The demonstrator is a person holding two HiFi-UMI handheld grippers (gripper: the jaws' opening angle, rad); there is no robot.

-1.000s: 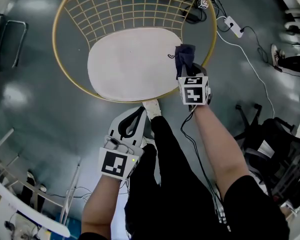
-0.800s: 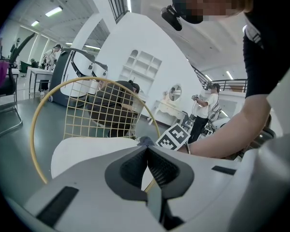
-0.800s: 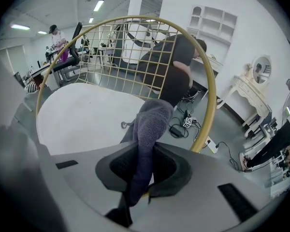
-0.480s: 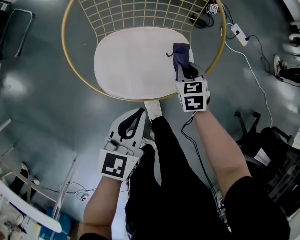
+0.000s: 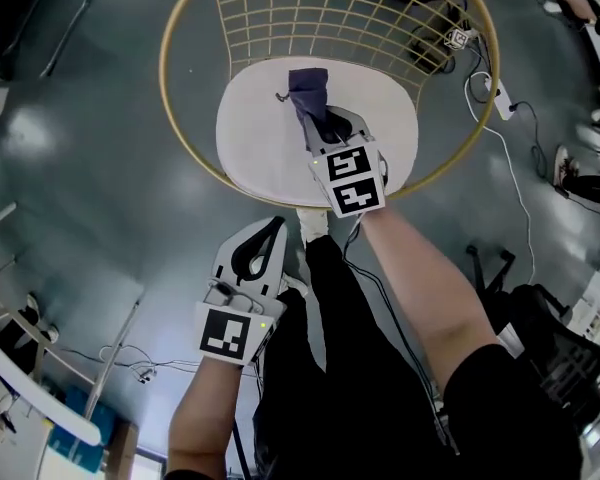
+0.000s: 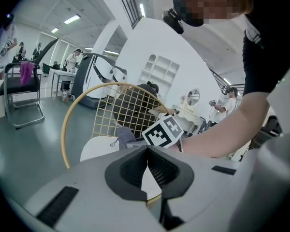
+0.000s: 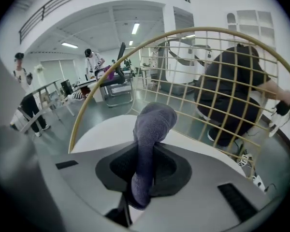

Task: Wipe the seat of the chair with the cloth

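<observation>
A gold wire chair (image 5: 190, 138) with a white oval seat (image 5: 260, 133) stands below me. My right gripper (image 5: 320, 118) is over the middle of the seat, shut on a dark blue-grey cloth (image 5: 310, 90) whose free end droops toward the seat's far part. In the right gripper view the cloth (image 7: 150, 144) is pinched between the jaws and sticks up ahead, with the seat (image 7: 111, 129) and wire back (image 7: 222, 81) beyond. My left gripper (image 5: 261, 248) hangs near the front of the chair, off the seat, shut with nothing in it (image 6: 147, 166).
A white power strip (image 5: 500, 98) and cables (image 5: 525, 218) lie on the grey floor to the right of the chair. Black office chairs (image 5: 535, 318) stand at the right. A person in black (image 7: 232, 95) crouches behind the chair back. My shoe (image 5: 311, 221) is at the seat's front edge.
My right gripper has carried the cloth from the seat's right edge leftward to over the middle of the seat. The left gripper has stayed where it was.
</observation>
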